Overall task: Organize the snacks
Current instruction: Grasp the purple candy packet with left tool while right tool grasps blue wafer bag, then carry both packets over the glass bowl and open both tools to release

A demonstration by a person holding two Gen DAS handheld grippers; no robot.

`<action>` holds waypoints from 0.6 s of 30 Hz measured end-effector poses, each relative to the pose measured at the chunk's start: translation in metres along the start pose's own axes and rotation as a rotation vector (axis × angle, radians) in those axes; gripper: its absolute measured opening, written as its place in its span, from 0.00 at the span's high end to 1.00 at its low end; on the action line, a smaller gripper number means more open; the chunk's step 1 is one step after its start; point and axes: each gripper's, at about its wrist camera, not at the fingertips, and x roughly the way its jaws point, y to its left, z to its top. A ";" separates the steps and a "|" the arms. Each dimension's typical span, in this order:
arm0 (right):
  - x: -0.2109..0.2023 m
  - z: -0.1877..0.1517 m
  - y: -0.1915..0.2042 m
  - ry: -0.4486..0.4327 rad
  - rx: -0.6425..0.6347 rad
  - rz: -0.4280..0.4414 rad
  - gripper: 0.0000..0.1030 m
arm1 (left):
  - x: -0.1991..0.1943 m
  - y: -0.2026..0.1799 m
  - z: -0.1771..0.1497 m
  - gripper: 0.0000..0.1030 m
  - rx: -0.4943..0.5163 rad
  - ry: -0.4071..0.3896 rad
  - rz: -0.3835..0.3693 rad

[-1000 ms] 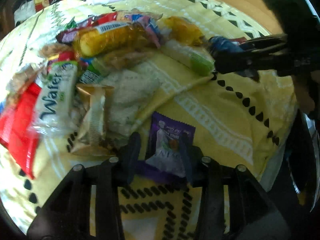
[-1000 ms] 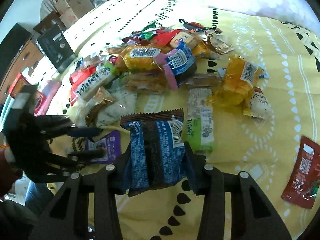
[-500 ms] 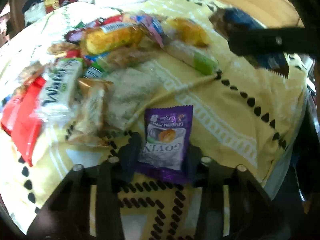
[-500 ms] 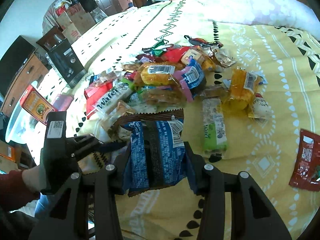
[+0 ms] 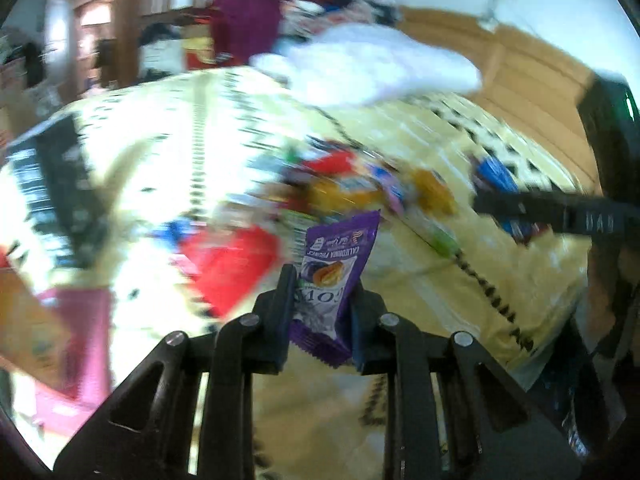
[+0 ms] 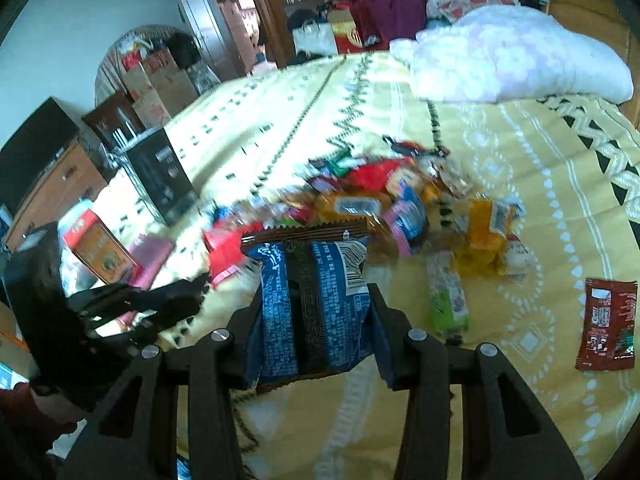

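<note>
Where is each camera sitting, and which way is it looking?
Left wrist: sits on the left hand-held gripper, looking along its fingers at the purple snack packet it grips and the yellow bedspread.
Right wrist: sits on the right hand-held gripper, looking across the bedspread toward the pillow; it grips a blue snack packet.
Shared: both show the snack pile, and each sees the other gripper.

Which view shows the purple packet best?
The left wrist view: the purple packet stands sharp between the left hand-held gripper's fingers, print legible. In the right wrist view that gripper is blurred at the left edge, and the packet cannot be made out.
</note>
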 end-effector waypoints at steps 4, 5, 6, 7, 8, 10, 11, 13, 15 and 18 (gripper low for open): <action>-0.002 -0.005 0.022 -0.030 0.029 0.011 0.53 | -0.031 0.037 0.011 0.77 -0.057 -0.041 0.140; -0.001 -0.007 0.028 -0.033 0.038 0.011 0.53 | -0.038 0.044 0.012 0.77 -0.080 -0.045 0.160; 0.001 -0.009 0.033 -0.035 0.045 0.009 0.53 | -0.042 0.050 0.012 0.77 -0.093 -0.047 0.180; 0.002 -0.011 0.037 -0.035 0.051 0.008 0.53 | -0.047 0.055 0.012 0.77 -0.100 -0.049 0.215; 0.004 -0.012 0.043 -0.033 0.052 0.008 0.53 | -0.051 0.058 0.011 0.77 -0.106 -0.054 0.244; 0.006 -0.016 0.058 -0.033 0.037 -0.002 0.53 | -0.053 0.063 0.009 0.77 -0.123 -0.056 0.286; 0.006 -0.017 0.064 -0.033 0.033 -0.002 0.53 | -0.054 0.066 0.008 0.77 -0.128 -0.054 0.311; 0.008 -0.021 0.078 -0.030 0.012 -0.007 0.53 | -0.052 0.071 0.005 0.77 -0.138 -0.052 0.345; 0.009 -0.025 0.088 -0.028 0.000 -0.013 0.53 | -0.056 0.077 0.002 0.77 -0.144 -0.053 0.365; 0.009 -0.026 0.098 -0.023 -0.012 -0.012 0.53 | -0.063 0.077 0.002 0.77 -0.137 -0.069 0.377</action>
